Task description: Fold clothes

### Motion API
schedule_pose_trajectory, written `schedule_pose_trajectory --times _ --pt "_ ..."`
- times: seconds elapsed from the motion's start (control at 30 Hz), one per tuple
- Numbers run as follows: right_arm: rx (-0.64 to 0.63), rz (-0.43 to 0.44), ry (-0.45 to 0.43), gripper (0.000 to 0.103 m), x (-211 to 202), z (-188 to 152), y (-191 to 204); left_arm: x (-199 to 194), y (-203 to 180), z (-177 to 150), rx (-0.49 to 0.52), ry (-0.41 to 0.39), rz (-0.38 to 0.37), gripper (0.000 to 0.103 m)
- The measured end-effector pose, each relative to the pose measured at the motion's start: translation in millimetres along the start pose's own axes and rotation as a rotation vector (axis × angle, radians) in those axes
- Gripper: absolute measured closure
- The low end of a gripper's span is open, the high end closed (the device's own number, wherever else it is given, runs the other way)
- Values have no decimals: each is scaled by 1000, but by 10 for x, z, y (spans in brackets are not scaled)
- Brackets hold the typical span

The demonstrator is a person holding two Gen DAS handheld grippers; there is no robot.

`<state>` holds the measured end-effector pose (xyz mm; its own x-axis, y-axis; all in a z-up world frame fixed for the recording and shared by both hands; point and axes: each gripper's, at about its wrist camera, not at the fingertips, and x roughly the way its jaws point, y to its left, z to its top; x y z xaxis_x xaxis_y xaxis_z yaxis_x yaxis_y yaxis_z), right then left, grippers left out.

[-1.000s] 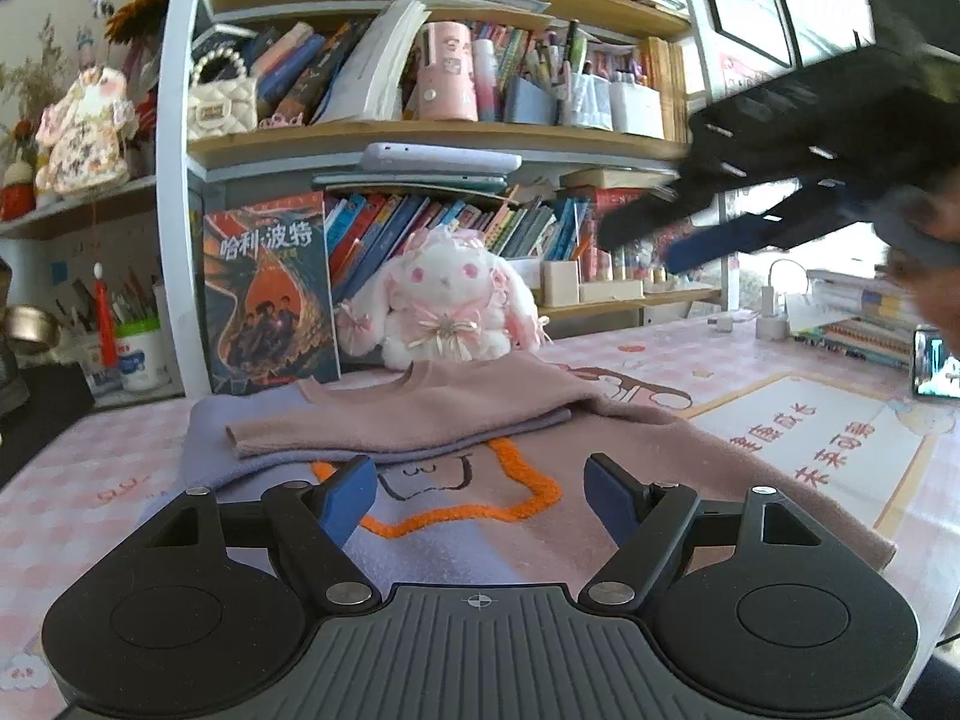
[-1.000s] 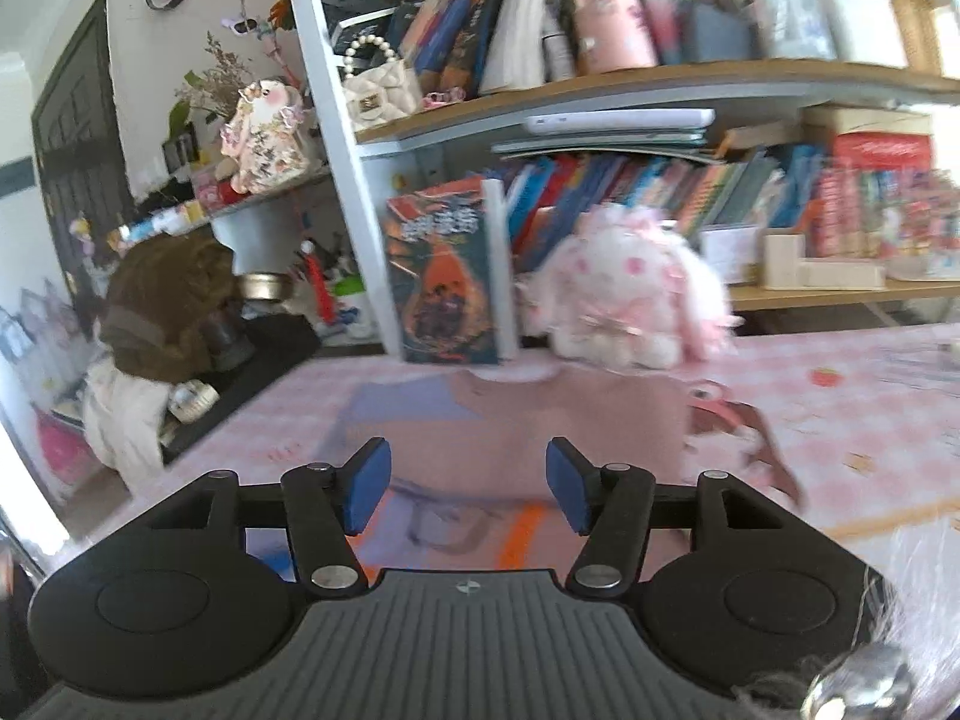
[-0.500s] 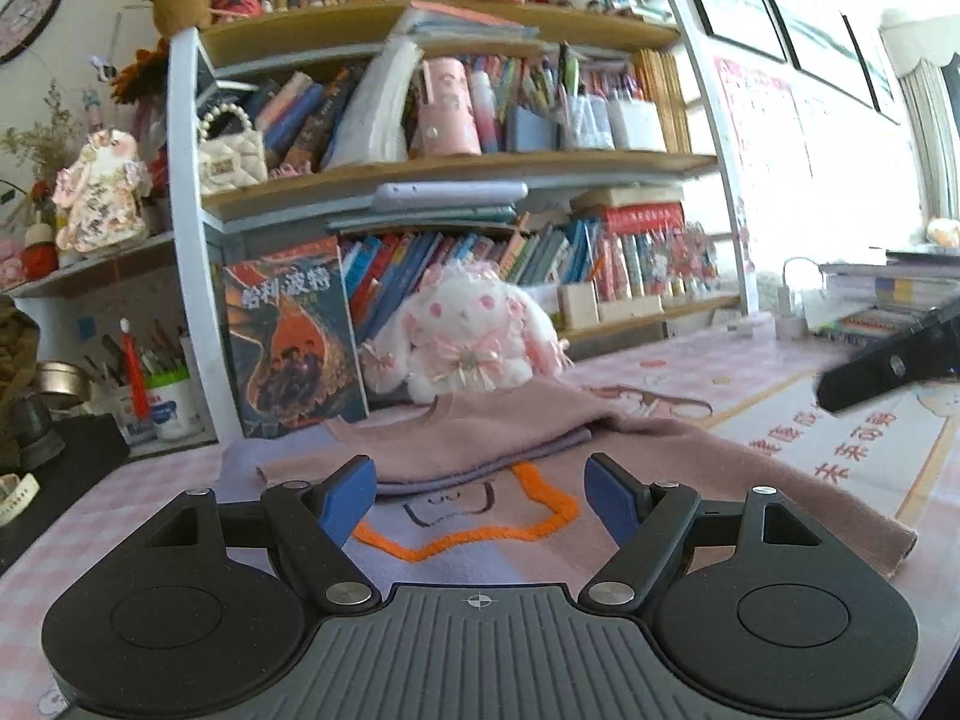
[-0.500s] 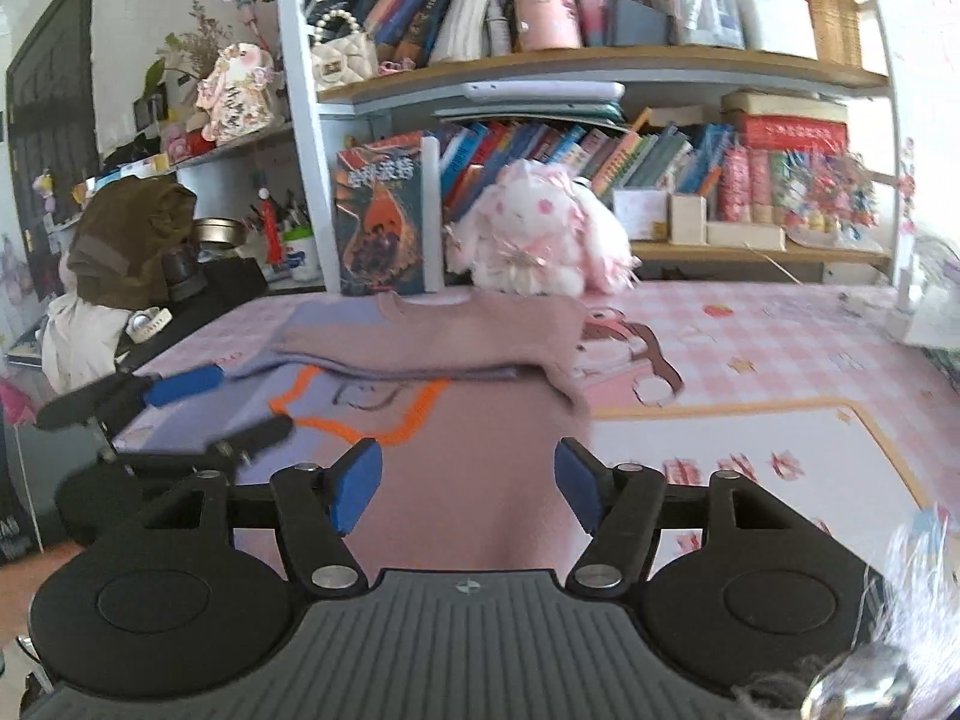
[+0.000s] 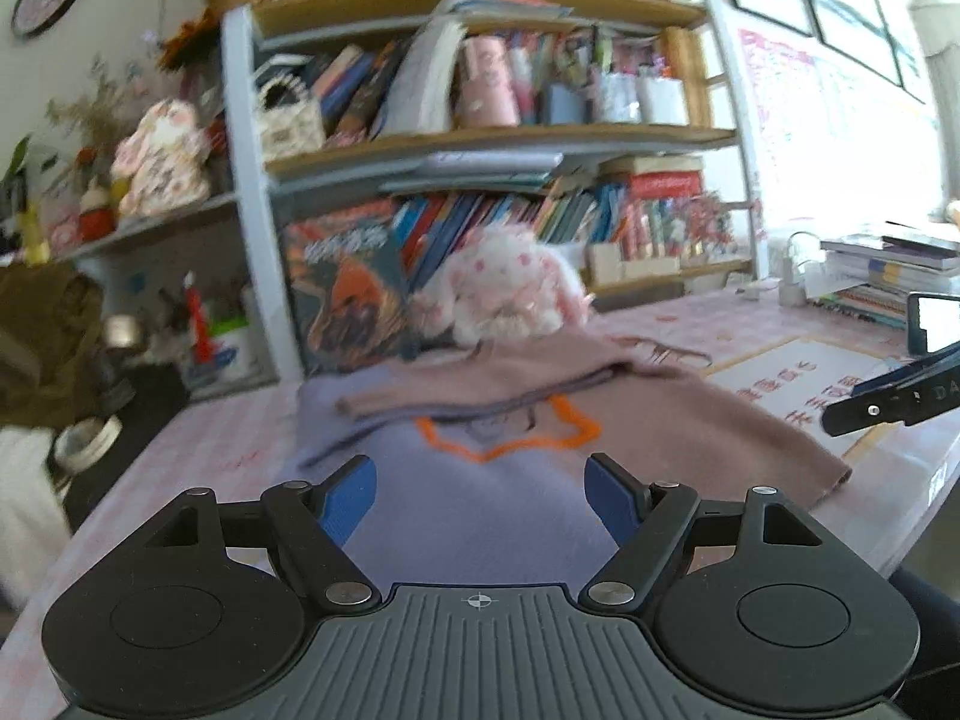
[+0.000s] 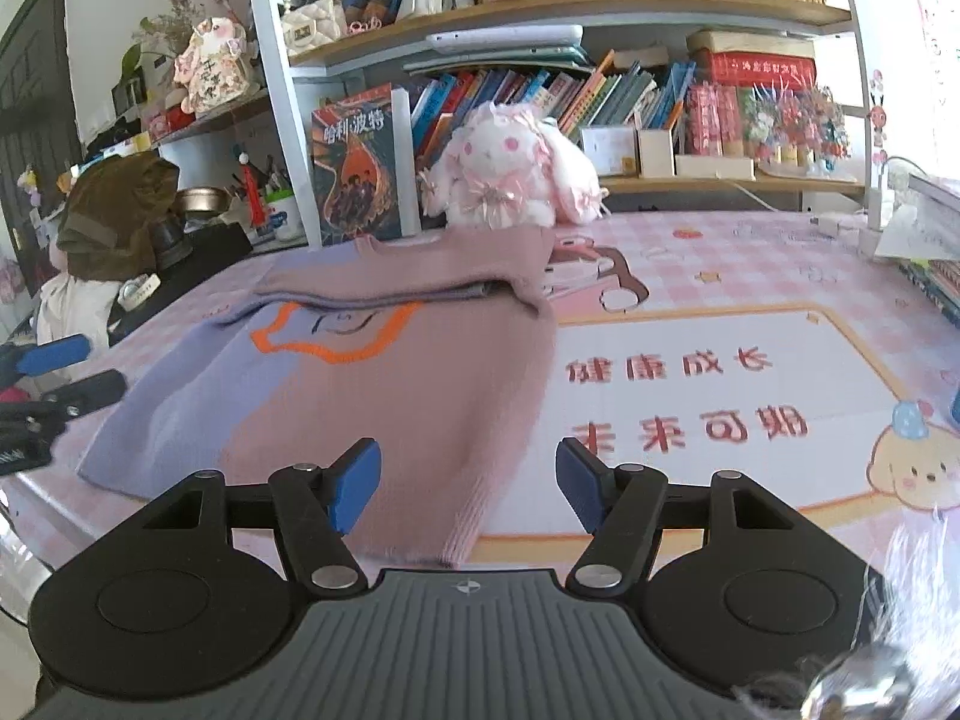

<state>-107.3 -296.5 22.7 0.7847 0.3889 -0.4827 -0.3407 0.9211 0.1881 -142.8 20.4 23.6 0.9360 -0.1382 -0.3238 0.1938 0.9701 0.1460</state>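
Now, right gripper: jaws spread and empty, hanging just above the sweater's near hem, with the pink ribbed edge showing in the gap; well placed for a pinch on that hem.
Left gripper: jaws released, nothing between them, hovering over the lilac half of the sweater; its own view is blurred.
Why both stand open: my reading is that each waits over its own side of the hem, so the bottom can be lifted level and carried toward 12 o'clock.
Sweater: lies flat on the counter, lilac on the left half, pink on the right, an orange outline across the chest; the top part is already doubled over in a pink band at 12 o'clock, so one fold looks done and the lower body is left.
Each gripper in the other's view: the left one shows at 9 o'clock of the right view, the right one at 3 o'clock of the left view, flanking the cloth.
Counter: pink checked cover, with a printed mat touching the sweater's right edge.
Plush rabbit: sits at 12 o'clock, just behind the folded band, before the bookshelf; it bounds the fold's travel.
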Motion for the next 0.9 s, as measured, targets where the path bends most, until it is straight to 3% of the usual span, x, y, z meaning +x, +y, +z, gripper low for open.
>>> schedule_pose_trajectory --times 0.27,0.47,0.7,0.9 --pt "25 5 25 38 -63 -73 -40 -58 266 -150 -58 91 92 24" --pt "46 8 38 38 -76 -90 -67 -66 383 -184 -77 125 116 24" --pt "66 12 63 38 -57 -126 -110 -53 611 -212 -188 156 94 17" --pt "96 13 75 38 -51 -130 -183 -18 706 -249 -199 177 72 17"
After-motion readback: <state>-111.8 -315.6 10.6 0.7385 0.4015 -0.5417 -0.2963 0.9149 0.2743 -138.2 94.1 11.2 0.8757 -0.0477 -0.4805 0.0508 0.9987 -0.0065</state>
